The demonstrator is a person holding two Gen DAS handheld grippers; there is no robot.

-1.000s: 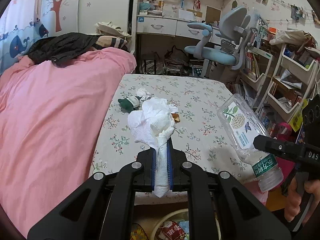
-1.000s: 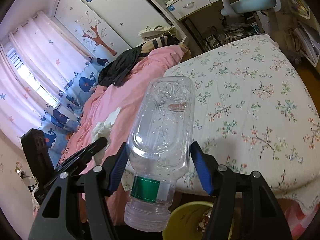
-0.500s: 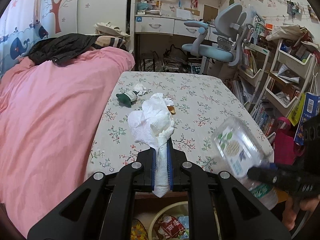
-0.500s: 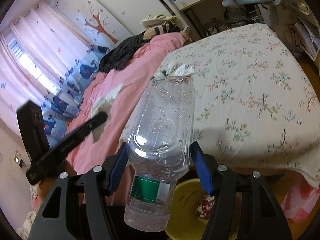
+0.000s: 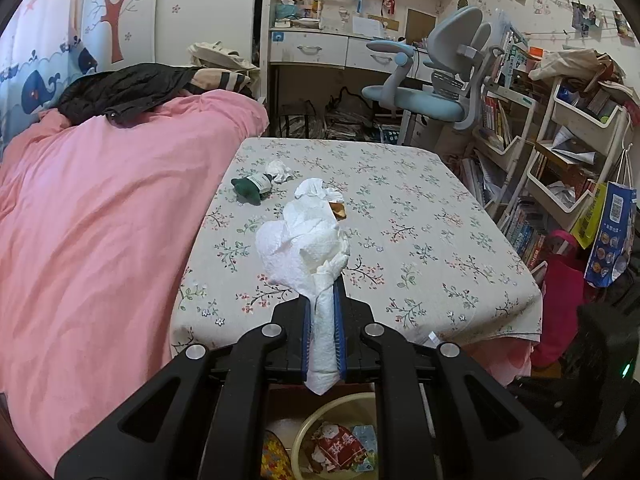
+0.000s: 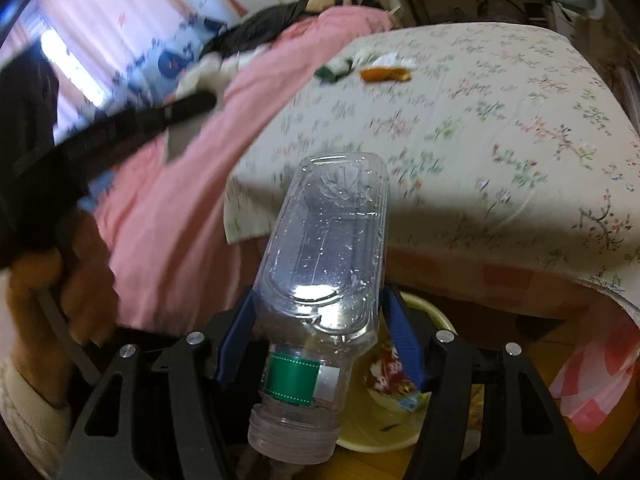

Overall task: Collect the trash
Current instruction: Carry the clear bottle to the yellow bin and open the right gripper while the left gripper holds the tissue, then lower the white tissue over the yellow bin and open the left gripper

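My left gripper (image 5: 323,312) is shut on a crumpled white paper towel (image 5: 305,240), held above the near edge of the floral bed sheet (image 5: 420,240). Below it stands a yellow trash bin (image 5: 340,440) with wrappers inside. My right gripper (image 6: 320,320) is shut on a clear plastic bottle (image 6: 324,264) with a green label, neck towards the camera, over the yellow bin (image 6: 384,424). On the sheet lie a green packet (image 5: 252,188), a small white tissue (image 5: 278,170) and an orange scrap (image 5: 339,210).
A pink duvet (image 5: 100,220) covers the left of the bed, a black jacket (image 5: 124,90) on it. A blue desk chair (image 5: 436,88), shelves of books (image 5: 560,152) and a red bag (image 5: 560,300) stand to the right. A person's hand (image 6: 60,280) holds the left gripper.
The right gripper with the bottle dropped down and left the left wrist view; it now hangs lower, over the bin. The left gripper drew back a little from the bed.
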